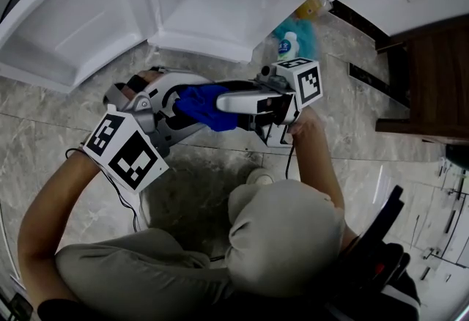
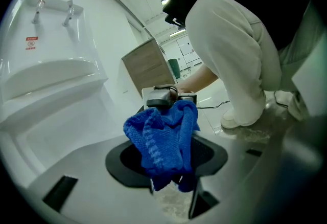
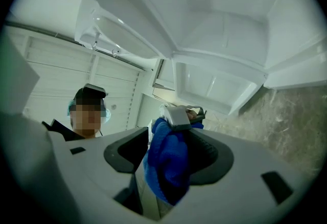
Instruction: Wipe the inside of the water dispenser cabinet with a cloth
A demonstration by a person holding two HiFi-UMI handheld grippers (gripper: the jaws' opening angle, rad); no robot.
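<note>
— Left gripper (image 1: 183, 103), what had it hold of?
— The cloth (image 1: 207, 107). Its jaws were partway in and pressed on the bunch, held low above the floor (image 1: 198, 180), just far of the person's knee (image 1: 286, 228). Right gripper (image 1: 229, 108) met it tip to tip from the right. Its jaws were spread wide, with the same cloth between them but a gap showing beside one pad.
— And the room around?
— At the left a white recessed panel (image 1: 66, 30) slanted out over the marble. Far of the grippers the open cabinet (image 1: 212, 4) showed its lower lip, near the tips yet apart, with a strip of floor between. Right of that lip a bottle (image 1: 289, 42) stood on the floor, and dark wooden furniture (image 1: 432, 85) closed the right edge.
— How did the cloth look?
— Deep blue, ribbed knit, crumpled into one lump with folds hanging below the jaws.
— Did the views differ?
— Yes. Only the left gripper view caught two taps (image 2: 51, 10) over a white ledge (image 2: 51, 72), and a pale wooden box (image 2: 148, 67) behind. Only the right gripper view looked up into the cabinet's white walls. Only the head view showed both marker cubes (image 1: 124, 147) and the bottle.
</note>
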